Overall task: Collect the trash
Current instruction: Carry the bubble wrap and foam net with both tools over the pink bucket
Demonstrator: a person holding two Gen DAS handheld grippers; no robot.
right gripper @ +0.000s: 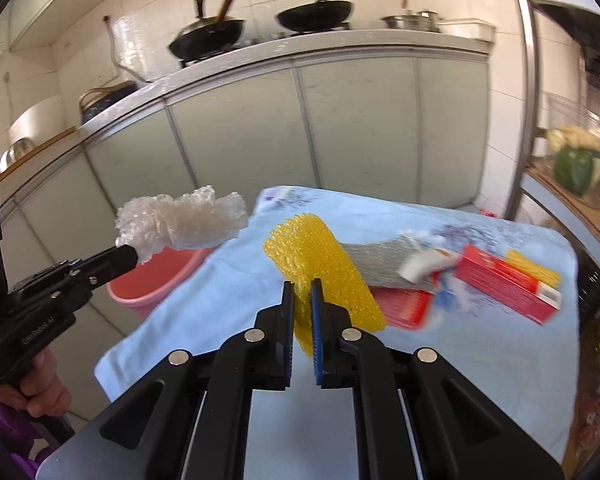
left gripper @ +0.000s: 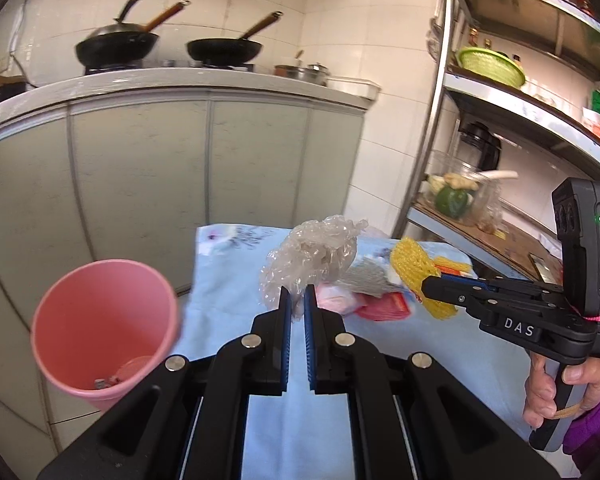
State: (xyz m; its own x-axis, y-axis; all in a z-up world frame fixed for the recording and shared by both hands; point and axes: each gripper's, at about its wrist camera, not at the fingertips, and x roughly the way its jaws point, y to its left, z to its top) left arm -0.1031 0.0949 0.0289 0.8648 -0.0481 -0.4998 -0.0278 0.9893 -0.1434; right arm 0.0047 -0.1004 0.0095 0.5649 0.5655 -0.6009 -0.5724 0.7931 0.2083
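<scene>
My left gripper is shut on a crumpled clear plastic wrap and holds it above the blue-clothed table, to the right of the pink bin. My right gripper is shut on a yellow foam net and holds it over the table. In the right wrist view the wrap hangs over the pink bin. In the left wrist view the yellow net shows at the right gripper's tip.
On the cloth lie a silver foil bag, a red box, a red flat packet and a white scrap. Grey cabinets with woks on the counter stand behind. A metal shelf rack stands at the right.
</scene>
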